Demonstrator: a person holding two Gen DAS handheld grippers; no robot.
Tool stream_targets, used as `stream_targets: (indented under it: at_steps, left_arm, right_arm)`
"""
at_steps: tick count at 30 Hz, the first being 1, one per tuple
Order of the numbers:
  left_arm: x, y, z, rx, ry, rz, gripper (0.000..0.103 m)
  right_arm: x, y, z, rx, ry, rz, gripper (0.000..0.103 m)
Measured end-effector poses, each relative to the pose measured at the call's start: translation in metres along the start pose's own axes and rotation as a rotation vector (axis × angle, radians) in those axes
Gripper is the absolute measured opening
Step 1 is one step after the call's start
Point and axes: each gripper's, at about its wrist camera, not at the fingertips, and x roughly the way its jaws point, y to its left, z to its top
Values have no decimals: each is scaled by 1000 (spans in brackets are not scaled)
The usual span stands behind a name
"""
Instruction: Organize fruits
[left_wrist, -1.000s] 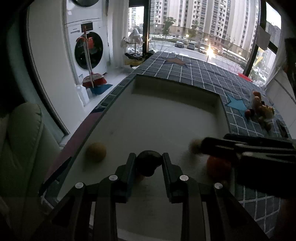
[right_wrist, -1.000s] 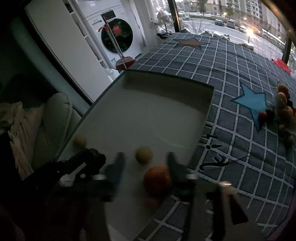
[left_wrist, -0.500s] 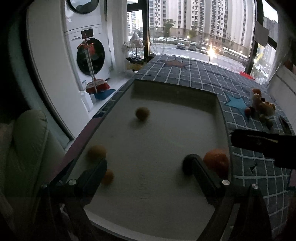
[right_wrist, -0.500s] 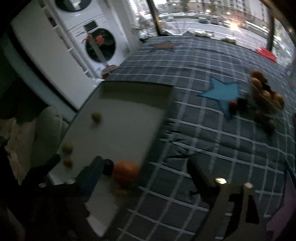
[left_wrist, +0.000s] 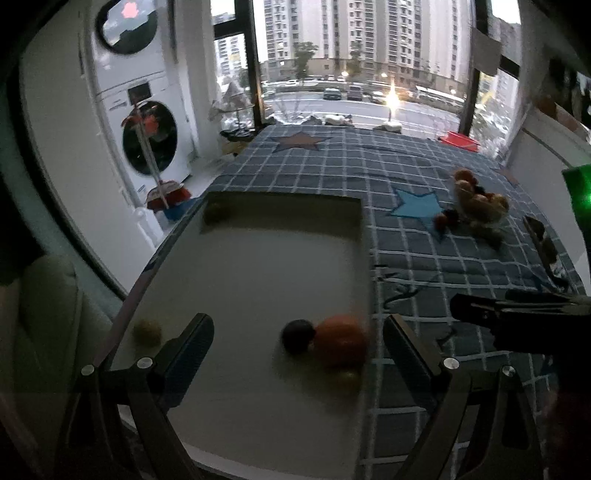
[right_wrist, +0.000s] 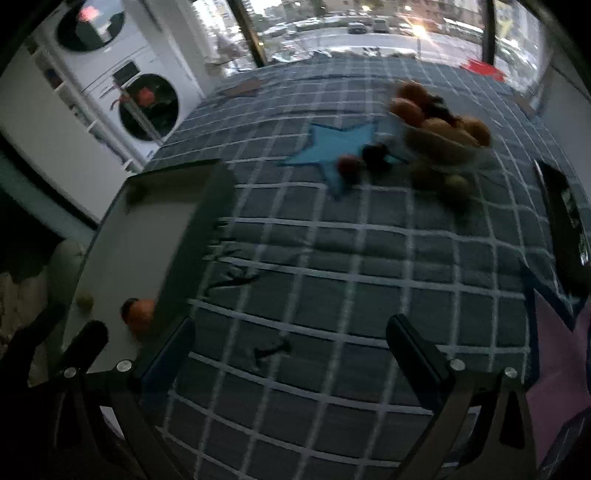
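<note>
A white tray (left_wrist: 258, 258) lies on the checked blue cloth. In it an orange (left_wrist: 341, 345) rests against a dark round fruit (left_wrist: 298, 336) at the right wall, with a small yellow fruit (left_wrist: 147, 331) at the left and another (left_wrist: 214, 211) in the far corner. My left gripper (left_wrist: 297, 349) is open above the tray, empty. My right gripper (right_wrist: 290, 350) is open over the cloth, empty. A bowl of fruit (right_wrist: 439, 129) stands beyond it, with a red fruit (right_wrist: 349, 166) and a dark fruit (right_wrist: 375, 155) loose beside it. The tray also shows in the right wrist view (right_wrist: 147, 236).
A stacked washer and dryer (left_wrist: 147, 122) stands left of the table. A cushioned chair (left_wrist: 40, 314) is at the near left. A dark flat object (right_wrist: 565, 221) lies on the cloth at the right. A red item (left_wrist: 460, 140) sits at the far edge by the window.
My left gripper let go of the dark fruit, opened and pulled back. My right gripper released the orange into the tray and swung right over the cloth toward the fruit bowl.
</note>
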Motion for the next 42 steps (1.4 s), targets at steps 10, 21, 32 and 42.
stream_targets:
  at_steps: [10,21,32,42]
  left_arm:
    - [-3,-37,6,79,10,-2,94]
    - [-3,-57,10,122,21,-4,94]
    - [-3,-69,6,146,42,0,94]
    - [-9,-79,10,166,43,-5,94]
  right_arm:
    - [-1,-51,-4,100,15,-18,103]
    - [-1,-71,-16,45,21,-115,103]
    - [2,-70,-34,-104,28,-255,103]
    - [-2,-72,-41,-125,7,-241,103]
